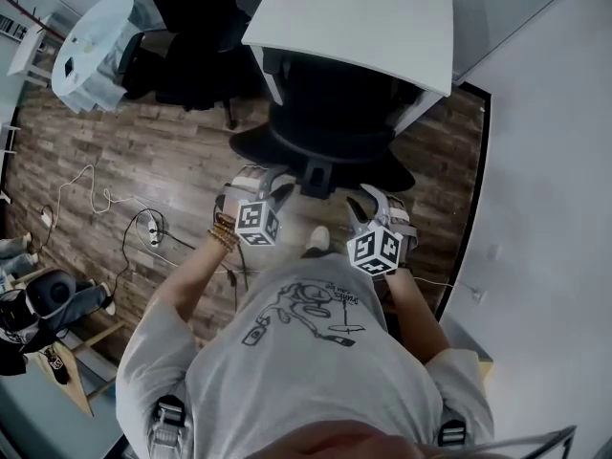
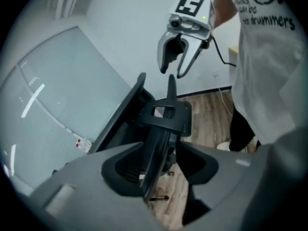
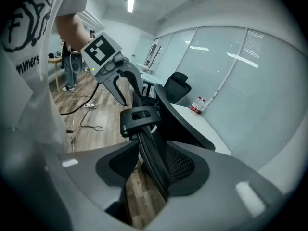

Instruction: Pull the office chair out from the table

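Closest to the head camera, a grey printed T-shirt [image 1: 306, 371] fills the lower frame, and both arms are reached forward past it. A black mesh office chair [image 1: 330, 113] is seen tucked under the near edge of a white rectangular table [image 1: 382, 17] on a wood-effect floor [image 1: 143, 151], its backrest turned toward the person.

The left gripper [image 1: 268, 185] is held at the left of the backrest's upper rim and the right gripper [image 1: 381, 202] at the right. A black plastic bracket [image 1: 317, 175] at the middle of the back lies between them. Both are tilted downward onto the rim.

In each gripper view the jaws are spread wide with the backrest's thin edge standing between them. No pad is seen pressed on it, so nothing is gripped. Whether a pad brushes the rim cannot be told.

The even placement about the bracket is judged to be meant for a two-handed hold, so that the chair would be rolled straight back and not swivelled. The task is judged barely begun. Closure on the rim is called for next, then a pull toward the person, whose white shoe [image 1: 318, 240] is set just behind the chair and could be struck.
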Demonstrator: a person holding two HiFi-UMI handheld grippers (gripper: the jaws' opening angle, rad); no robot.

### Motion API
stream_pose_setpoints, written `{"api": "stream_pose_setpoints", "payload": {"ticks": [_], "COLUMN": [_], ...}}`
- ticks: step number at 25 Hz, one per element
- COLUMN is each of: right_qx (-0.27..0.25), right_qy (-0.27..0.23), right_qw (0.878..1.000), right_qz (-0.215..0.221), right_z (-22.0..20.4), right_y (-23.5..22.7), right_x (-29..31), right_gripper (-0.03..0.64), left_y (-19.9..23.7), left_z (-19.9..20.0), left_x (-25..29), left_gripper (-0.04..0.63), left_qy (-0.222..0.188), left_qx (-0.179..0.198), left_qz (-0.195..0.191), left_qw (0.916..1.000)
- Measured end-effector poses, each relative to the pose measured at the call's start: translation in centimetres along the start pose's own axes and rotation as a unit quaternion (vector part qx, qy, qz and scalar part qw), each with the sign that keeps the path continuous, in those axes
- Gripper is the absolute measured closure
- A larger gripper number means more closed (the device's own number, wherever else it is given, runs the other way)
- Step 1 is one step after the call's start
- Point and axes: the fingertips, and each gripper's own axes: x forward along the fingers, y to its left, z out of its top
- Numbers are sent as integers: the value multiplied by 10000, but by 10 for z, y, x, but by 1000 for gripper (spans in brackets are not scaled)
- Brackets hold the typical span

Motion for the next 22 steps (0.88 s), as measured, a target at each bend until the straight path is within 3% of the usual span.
{"api": "stream_pose_setpoints", "payload": {"ticks": [4, 14, 18, 22], "right_qx": [-270, -1319, -1578, -1663], "right_qy": [392, 1045, 1249, 1317], "right_qw": [9986, 9851, 9787, 9763], "right_qz": [250, 361, 414, 433], "right_z": [-27, -62, -73, -75], "right_y": [-3, -3, -1, 5], "right_x": [29, 65, 72, 71], "right_gripper": [405, 385, 481, 500], "left_y": [-4, 0, -4, -11], "left_z": [-11, -25, -29, -32], "left_x": [23, 64, 70, 69], "left_gripper": [373, 364, 457, 482], "left_qy": [358, 769, 831, 850], "left_qx": [532, 1061, 1329, 1387], "left_qz": [-274, -430, -564, -550], "left_qw": [9976, 9904, 9860, 9851]}}
